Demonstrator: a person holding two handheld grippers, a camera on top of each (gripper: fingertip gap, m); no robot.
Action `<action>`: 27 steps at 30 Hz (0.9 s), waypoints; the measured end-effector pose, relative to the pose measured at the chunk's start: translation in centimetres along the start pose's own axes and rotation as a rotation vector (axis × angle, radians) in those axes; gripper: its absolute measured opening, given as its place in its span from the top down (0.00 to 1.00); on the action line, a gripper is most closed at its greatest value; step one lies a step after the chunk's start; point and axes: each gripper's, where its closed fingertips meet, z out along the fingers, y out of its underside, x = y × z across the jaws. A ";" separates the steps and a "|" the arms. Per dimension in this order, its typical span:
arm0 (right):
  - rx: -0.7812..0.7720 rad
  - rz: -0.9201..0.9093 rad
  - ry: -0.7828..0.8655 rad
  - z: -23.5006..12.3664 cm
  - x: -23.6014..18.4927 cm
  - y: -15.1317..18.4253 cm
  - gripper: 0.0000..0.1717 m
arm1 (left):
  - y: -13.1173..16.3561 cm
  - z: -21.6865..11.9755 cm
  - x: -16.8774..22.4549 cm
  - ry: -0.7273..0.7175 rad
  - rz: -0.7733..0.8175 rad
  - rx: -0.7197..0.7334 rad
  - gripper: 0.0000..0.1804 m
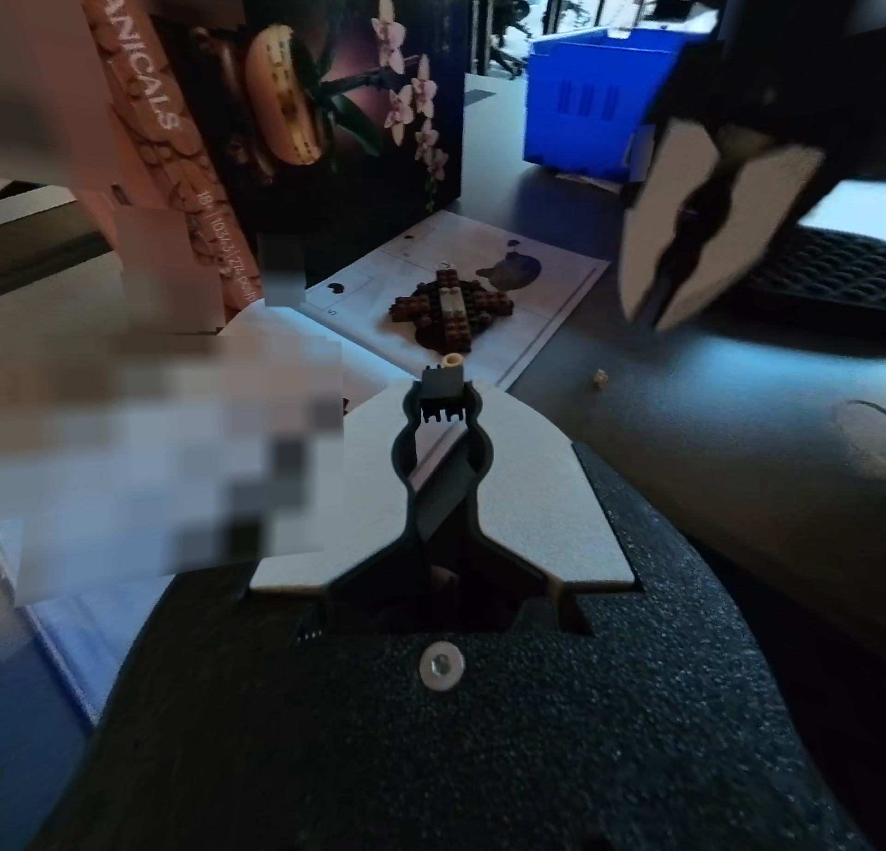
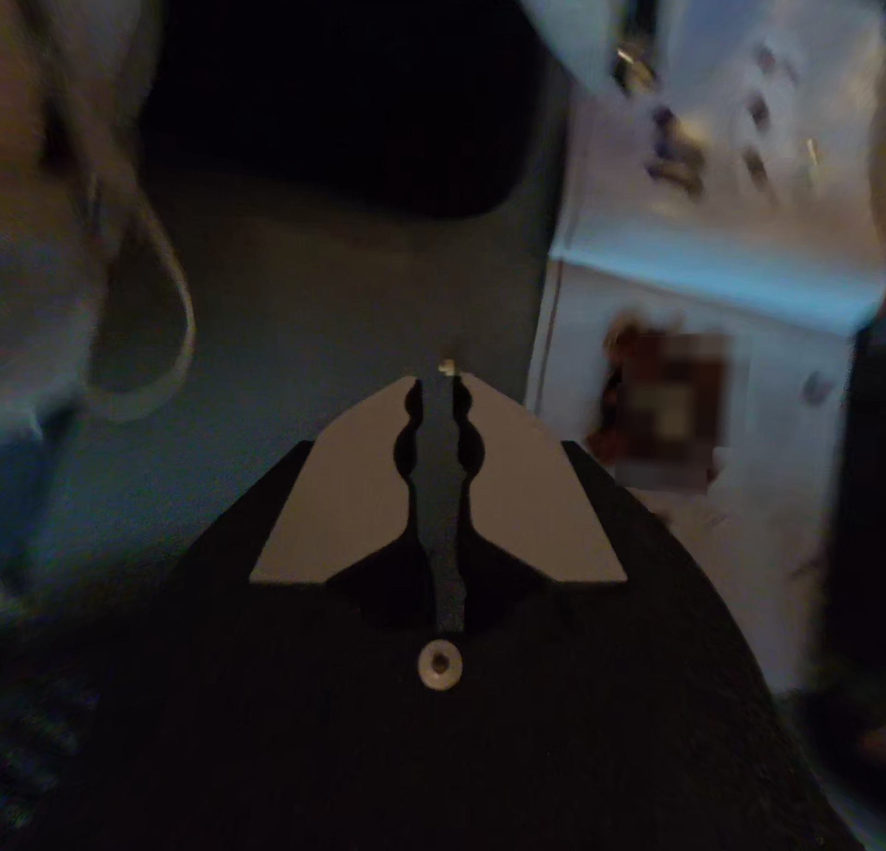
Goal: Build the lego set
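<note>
Room: an office space behind, blurred, with a blue bin [image 1: 594,104] standing at the far edge of the dark grey desk [image 1: 695,420]
Box: a tall dark box [image 1: 335,109] printed with pink orchids stands upright at the back left of the desk, just behind the open booklet
Booklet: a white instruction booklet [image 1: 542,319] lies open and flat on the desk, its right edge near the middle
Keyboard: a black keyboard [image 1: 824,272] lies at the right, behind the right gripper
Brick model: a flat dark brown brick model [image 1: 450,310] with a tan strip down its middle rests on the booklet page
Left gripper: the left gripper [image 1: 443,391] hangs low over the booklet, just in front of the model; its fingers [image 1: 484,399] are closed on a small dark grey brick piece [image 1: 441,389] with a tan round stud on top, both sides pressed
Right gripper: the right gripper [image 2: 437,379] points down at the bare desk; a narrow gap shows between its fingers, with nothing between them
Loose piece: a tiny tan piece [image 2: 448,366] lies on the desk just past the right fingertip, beside the booklet's edge
</note>
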 end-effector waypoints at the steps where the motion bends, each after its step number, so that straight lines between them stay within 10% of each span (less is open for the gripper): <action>1: -0.022 -0.097 -0.062 -0.1 0.1 -0.1 0.92 | 0.0 0.0 0.1 0.012 0.003 -0.002 0.91; 4: -0.105 -0.046 -0.245 -0.1 0.8 -0.5 0.94 | 0.1 0.1 0.3 0.020 0.015 -0.012 0.91; 8: -0.066 0.586 -0.327 0.2 1.4 -2.5 0.94 | 0.2 0.2 0.2 -0.020 0.049 -0.021 0.91; 12: -0.055 0.930 -0.075 0.1 0.8 -0.5 0.95 | 0.4 0.3 -0.3 -0.064 0.039 -0.033 0.90; 19: -0.181 1.079 0.422 0.2 0.1 3.0 0.86 | 0.4 0.2 -0.7 -0.036 -0.048 -0.021 0.91; 27: -0.292 1.046 0.462 1.0 1.0 3.6 0.95 | 0.0 -0.2 -1.0 -0.012 -0.112 0.029 0.91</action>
